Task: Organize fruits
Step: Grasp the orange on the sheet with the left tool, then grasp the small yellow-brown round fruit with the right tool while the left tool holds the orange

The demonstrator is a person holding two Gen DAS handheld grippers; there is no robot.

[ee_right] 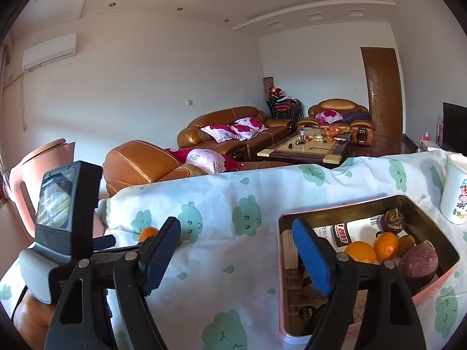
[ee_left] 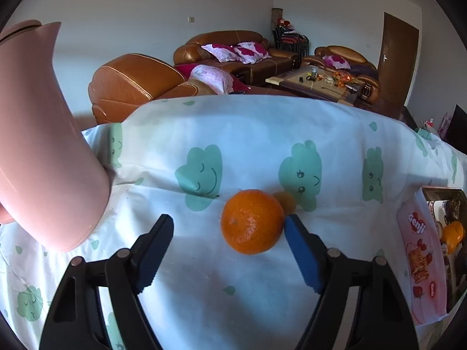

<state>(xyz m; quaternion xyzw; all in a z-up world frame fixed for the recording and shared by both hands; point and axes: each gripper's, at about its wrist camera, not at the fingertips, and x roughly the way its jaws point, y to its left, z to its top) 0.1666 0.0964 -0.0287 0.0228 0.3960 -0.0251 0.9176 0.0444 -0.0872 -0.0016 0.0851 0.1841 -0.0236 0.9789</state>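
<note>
Orange point(ee_left: 251, 221), round and pebbly-skinned, lies on the cloud-print cloth point(ee_left: 335, 128) between the left gripper's point(ee_left: 229, 230) parted jaws; the right-hand blue pad is at its skin, the other clear, so it is not yet gripped. Right gripper point(ee_right: 238, 234) hangs open and empty beside the metal tin point(ee_right: 432, 284), already holding several fruits.

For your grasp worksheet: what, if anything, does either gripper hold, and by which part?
Nothing is held. The left gripper stands open around the orange without clamping it; the right gripper is open and empty.
</note>
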